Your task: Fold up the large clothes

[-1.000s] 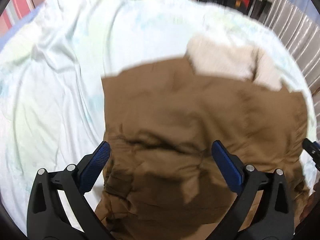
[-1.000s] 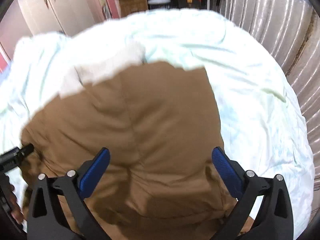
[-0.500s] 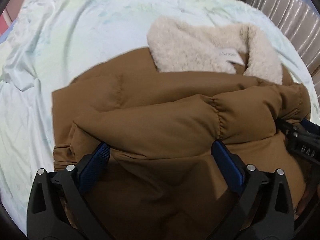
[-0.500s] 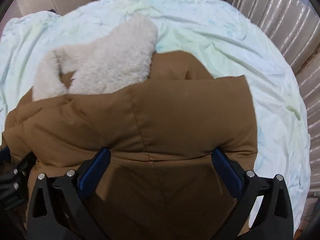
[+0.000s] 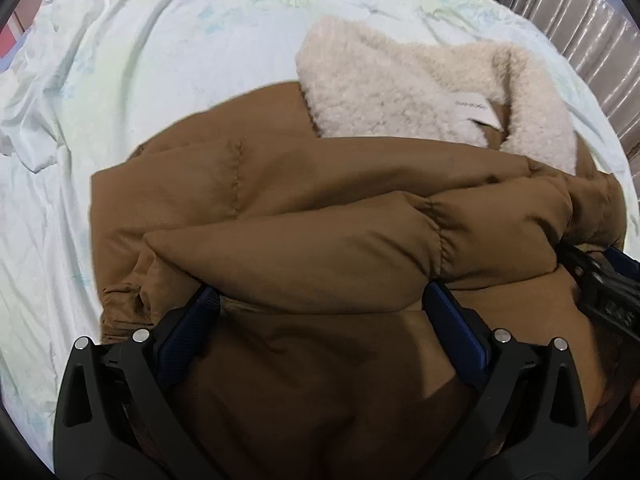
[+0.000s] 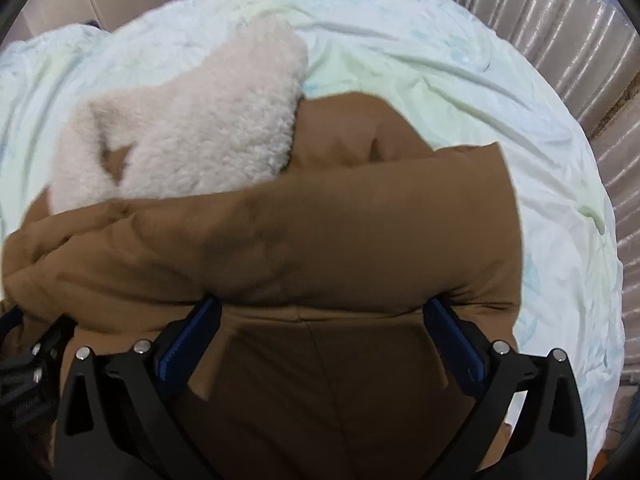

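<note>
The left gripper (image 5: 320, 320) stands wide open, gripping nothing, its blue pads against a puffy roll of the brown padded jacket with cream fleece collar (image 5: 320, 208). The jacket lies bunched on the pale wrinkled bedsheet (image 5: 120, 80). The right gripper (image 6: 322, 322) is likewise spread wide, empty, over the jacket's folded edge.

A rumpled pale bedsheet (image 5: 168, 52) carries the brown fleece-lined jacket (image 5: 320, 208).
</note>
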A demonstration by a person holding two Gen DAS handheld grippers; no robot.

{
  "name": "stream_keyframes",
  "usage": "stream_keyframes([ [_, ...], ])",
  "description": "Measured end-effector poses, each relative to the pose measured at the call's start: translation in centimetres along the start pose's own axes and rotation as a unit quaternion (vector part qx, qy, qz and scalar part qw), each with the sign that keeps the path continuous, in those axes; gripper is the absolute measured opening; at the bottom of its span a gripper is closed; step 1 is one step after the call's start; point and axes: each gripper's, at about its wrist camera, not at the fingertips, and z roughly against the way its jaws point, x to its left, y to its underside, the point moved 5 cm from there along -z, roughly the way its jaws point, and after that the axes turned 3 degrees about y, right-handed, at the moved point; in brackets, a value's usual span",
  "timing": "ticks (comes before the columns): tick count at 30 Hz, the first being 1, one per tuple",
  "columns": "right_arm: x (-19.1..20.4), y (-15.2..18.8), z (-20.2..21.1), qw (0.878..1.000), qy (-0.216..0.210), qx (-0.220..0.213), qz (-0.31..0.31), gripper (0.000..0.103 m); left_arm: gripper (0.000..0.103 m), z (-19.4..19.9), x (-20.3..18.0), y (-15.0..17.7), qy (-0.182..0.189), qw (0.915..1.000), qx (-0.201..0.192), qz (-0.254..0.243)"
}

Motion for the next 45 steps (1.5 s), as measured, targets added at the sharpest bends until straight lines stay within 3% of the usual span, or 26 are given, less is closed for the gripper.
stream_keyframes([
  [5, -2.1, 2.7, 6.4, 0.996, -0.032, -0.084, 0.007, 0.102, 0.1, 5.2, -1.1, 1.0, -0.003, 1.0, -0.009, 0.001],
  [8, -2.8, 4.8, 7.8, 0.996, -0.049, -0.079, 0.011, 0.102, 0.1, 9.4, -2.6, 2.9, 0.037, 0.9989, -0.029, 0.001],
  [10, -2.5, 6.1, 8.2, 0.995, -0.05, -0.075, 0.034, 0.102, 0.1, 10.4, -3.4, 5.1, 0.026, 0.999, -0.035, -0.013],
  [12, -2.0, 6.8, 7.7, 0.995, -0.032, -0.079, 0.058, 0.102, 0.1, 9.4, -3.7, 7.0, 0.015, 0.9993, -0.027, -0.022],
  [15, -1.2, 7.9, 5.5, 0.996, -0.033, -0.049, 0.062, 0.102, 0.1, 5.3, -3.2, 8.6, 0.018, 0.9996, 0.01, -0.02],
  [23, -1.0, 8.1, 1.2, 0.998, -0.034, -0.003, 0.051, 0.102, 0.1, 1.5, -3.9, 8.4, 0.023, 0.9984, 0.045, -0.027],
  [27, -0.9, 7.8, 0.5, 0.999, -0.028, 0.001, 0.044, 0.102, 0.1, 2.0, -4.1, 8.9, 0.019, 0.9992, 0.02, -0.028],
  [31, -1.6, 9.3, 2.8, 0.997, -0.049, -0.05, 0.035, 0.101, 0.1, 4.6, -4.1, 11.0, 0.025, 0.9983, -0.045, -0.027],
  [34, -3.2, 12.2, 7.6, 0.991, -0.078, -0.099, 0.043, 0.101, 0.1, 7.5, -4.0, 13.2, 0.032, 0.9969, -0.071, -0.01],
  [37, -5.5, 16.7, 11.2, 0.987, -0.066, -0.138, 0.051, 0.101, 0.1, 9.3, -4.0, 16.3, 0.049, 0.9958, -0.078, -0.002],
  [41, -7.5, 22.9, 12.7, 0.987, -0.028, -0.125, 0.1, 0.101, 0.1, 10.0, -4.3, 19.9, 0.026, 0.9978, -0.052, -0.031],
  [45, -7.8, 26.2, 14.0, 0.982, 0.005, -0.132, 0.135, 0.101, 0.1, 12.5, -4.1, 22.2, 0.01, 0.998, -0.049, -0.039],
])
